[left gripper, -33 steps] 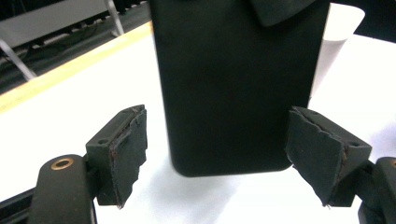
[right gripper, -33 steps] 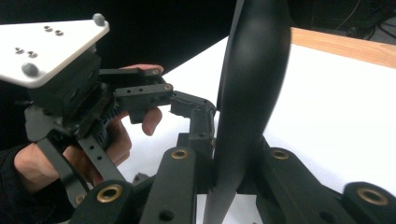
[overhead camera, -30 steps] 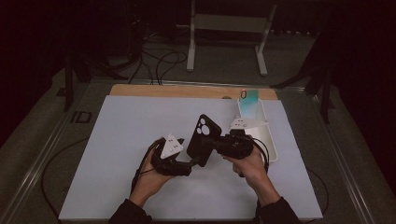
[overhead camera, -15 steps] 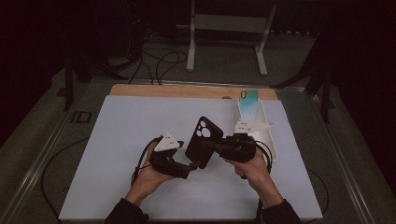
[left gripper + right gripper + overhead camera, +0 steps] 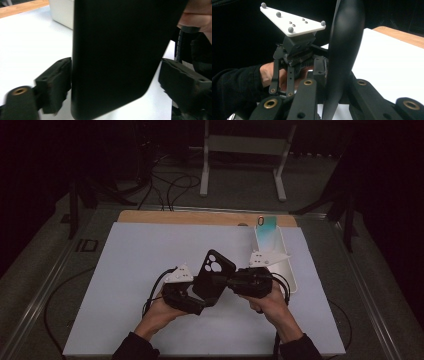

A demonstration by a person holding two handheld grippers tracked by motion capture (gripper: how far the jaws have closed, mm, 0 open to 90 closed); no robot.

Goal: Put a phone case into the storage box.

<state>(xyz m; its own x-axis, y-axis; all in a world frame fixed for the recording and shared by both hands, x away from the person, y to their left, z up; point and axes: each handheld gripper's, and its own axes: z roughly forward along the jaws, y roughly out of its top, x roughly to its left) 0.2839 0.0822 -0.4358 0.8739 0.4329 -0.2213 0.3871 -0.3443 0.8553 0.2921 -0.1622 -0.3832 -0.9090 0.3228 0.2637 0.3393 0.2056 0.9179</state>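
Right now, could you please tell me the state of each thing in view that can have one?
Black phone case: held up off the table, tilted, camera cut-out uppermost.
Right gripper: shut on the case's edge.
Left gripper: jaws open either side of the case's lower end, left jaw at its edge, right jaw apart.
White tray: on the table.
Teal phone: lying in the tray's far end.

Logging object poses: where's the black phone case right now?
High view: the case is held up above the table's middle, between the left tool and right tool, left of the tray.

A white tray (image 5: 287,270) holding a teal phone (image 5: 266,231) sits on the table (image 5: 130,250).
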